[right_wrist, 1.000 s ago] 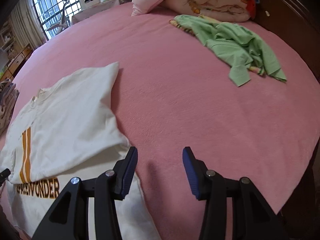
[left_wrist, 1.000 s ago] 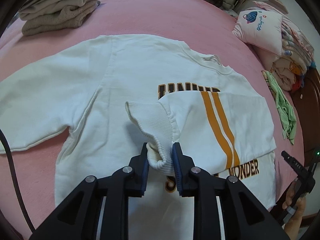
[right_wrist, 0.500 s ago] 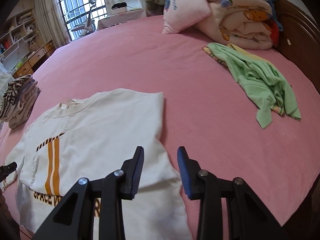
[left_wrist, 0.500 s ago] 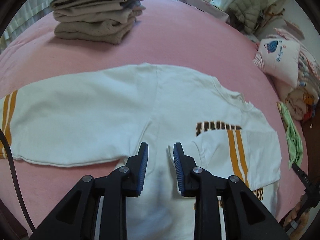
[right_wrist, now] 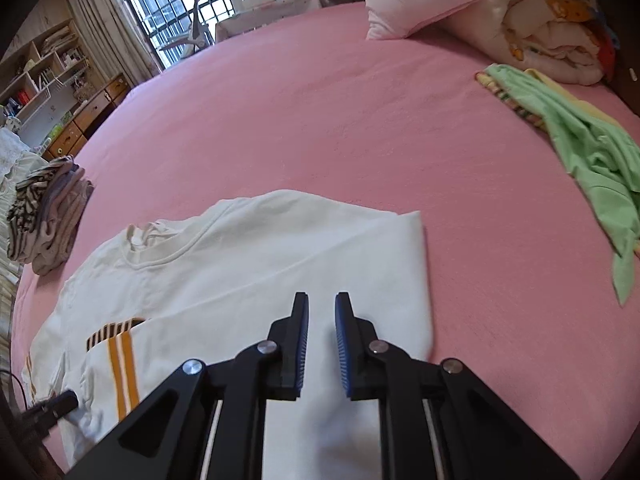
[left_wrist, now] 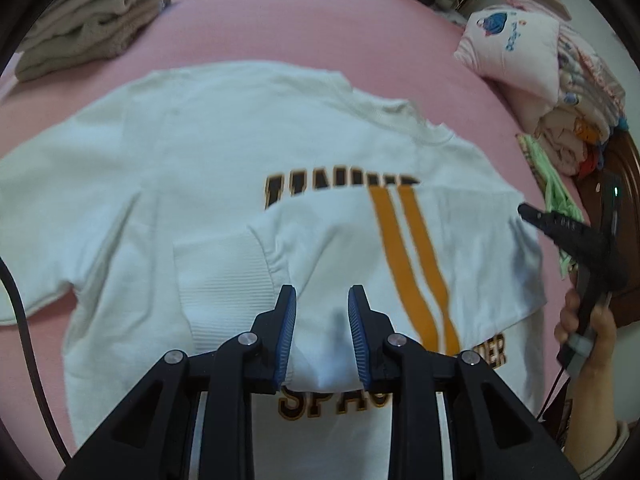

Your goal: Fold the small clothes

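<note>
Since my left tongs [left_wrist: 322,298] pinch the sleeve [left_wrist: 320,280] while the right tongs [right_wrist: 322,312] have just been closing on nothing, 1 tug could undo the sweatshirt [right_wrist: 248,264] fold.

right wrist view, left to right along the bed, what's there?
Folded stack → white sweatshirt → green garment.

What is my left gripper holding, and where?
The sweatshirt's folded sleeve: its lower edge, right beside the ribbed cuff, looks pinched in the left gripper.
</note>
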Available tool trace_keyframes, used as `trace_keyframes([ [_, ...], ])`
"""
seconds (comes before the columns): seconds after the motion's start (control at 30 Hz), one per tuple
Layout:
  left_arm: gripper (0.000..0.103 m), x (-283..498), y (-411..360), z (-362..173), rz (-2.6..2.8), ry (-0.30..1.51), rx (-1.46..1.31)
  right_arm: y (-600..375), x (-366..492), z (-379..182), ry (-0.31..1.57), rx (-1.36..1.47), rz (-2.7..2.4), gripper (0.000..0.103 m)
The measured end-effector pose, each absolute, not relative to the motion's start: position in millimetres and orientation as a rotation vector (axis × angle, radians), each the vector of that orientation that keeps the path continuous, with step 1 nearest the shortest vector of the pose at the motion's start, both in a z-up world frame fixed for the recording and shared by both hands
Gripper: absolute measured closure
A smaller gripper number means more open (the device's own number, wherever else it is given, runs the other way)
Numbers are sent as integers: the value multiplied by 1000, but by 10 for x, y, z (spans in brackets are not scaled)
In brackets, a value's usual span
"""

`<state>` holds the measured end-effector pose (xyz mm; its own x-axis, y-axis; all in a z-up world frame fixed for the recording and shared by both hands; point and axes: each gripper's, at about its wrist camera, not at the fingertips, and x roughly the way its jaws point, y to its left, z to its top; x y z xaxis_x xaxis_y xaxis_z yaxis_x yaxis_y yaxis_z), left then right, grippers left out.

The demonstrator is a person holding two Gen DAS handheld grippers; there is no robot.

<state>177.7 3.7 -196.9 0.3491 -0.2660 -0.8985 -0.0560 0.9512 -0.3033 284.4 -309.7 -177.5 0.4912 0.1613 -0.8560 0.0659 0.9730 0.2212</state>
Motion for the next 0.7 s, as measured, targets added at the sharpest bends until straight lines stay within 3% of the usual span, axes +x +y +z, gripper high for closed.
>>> trace_keyframes([
  [0.07, 79, 1779, 49, -2058, -137, 1216, -299, -3111, 2963, -1908, 1085, 220, 26, 94],
  [0.13, 79, 1785, 61, -2084, -148, 1210, -295, -3202, 3086, -2043, 1098, 187, -29, 103],
  [0.53, 79, 1774, 57, -2026, -165, 1204, -261, -3538, 3151, -1865, 1060, 198, -120, 103],
  [0.6, 74, 1769, 39, -1962, -150, 1206, -244, -3497, 3013, -1735, 1040, 227, -87, 103],
  [0.67, 56, 1733, 54, -1852, -132, 1191, -232, -3399, 2863, -1601, 1018, 235, -61, 103],
  [0.7, 53, 1708, 72, -1784, -128, 1177, -232, -3334, 2775, -1520, 1005, 237, -47, 103],
])
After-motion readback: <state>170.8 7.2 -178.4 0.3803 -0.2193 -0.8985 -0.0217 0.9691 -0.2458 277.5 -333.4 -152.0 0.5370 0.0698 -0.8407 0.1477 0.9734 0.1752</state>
